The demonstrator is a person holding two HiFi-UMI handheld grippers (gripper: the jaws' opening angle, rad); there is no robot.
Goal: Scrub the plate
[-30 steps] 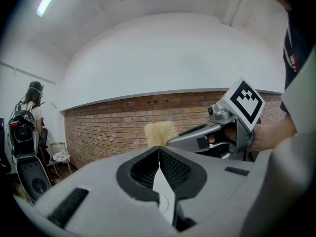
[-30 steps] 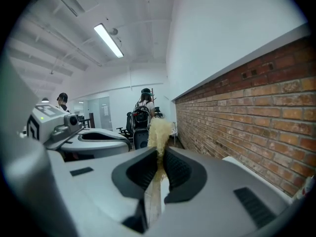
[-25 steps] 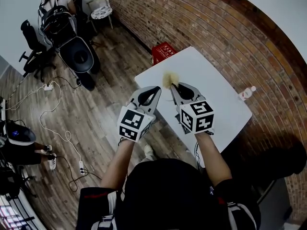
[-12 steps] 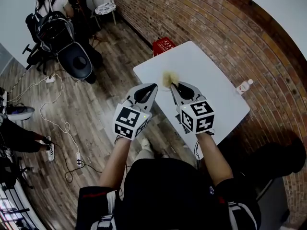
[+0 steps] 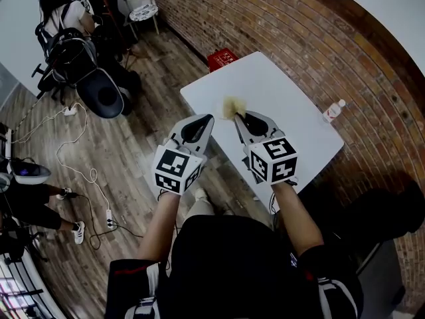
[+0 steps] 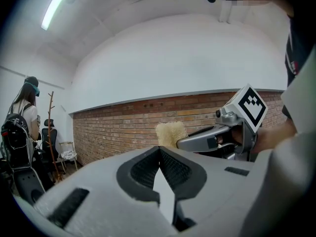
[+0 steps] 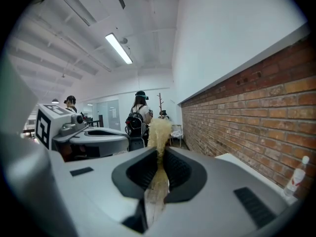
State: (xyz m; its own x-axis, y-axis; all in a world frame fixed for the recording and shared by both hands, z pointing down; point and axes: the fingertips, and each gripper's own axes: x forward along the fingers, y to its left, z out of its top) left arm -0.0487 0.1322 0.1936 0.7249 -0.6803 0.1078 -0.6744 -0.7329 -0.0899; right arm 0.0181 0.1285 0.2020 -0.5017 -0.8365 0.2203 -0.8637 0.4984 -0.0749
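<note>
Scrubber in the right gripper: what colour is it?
Pale yellow scrubber; the right gripper view shows it best.

Wall: brick wall [image 5: 279,18] stood behind the white table [image 5: 292,105].
Floor: wood planks [image 5: 139,145] carried trailing cables [image 5: 108,214].
Furniture: small chair [image 5: 141,15] stood beside that wall.
Light: ceiling strip lamp [image 7: 118,48] was lit.

A white table [image 5: 292,105] stands against a brick wall [image 5: 285,25]. A plastic bottle [image 5: 333,111] shows at the table's wall-side edge. A red crate [image 5: 222,59] sits on the wooden floor [image 5: 133,145] just beyond the table's far corner. White cables [image 5: 78,170] trail well left of the table.
</note>
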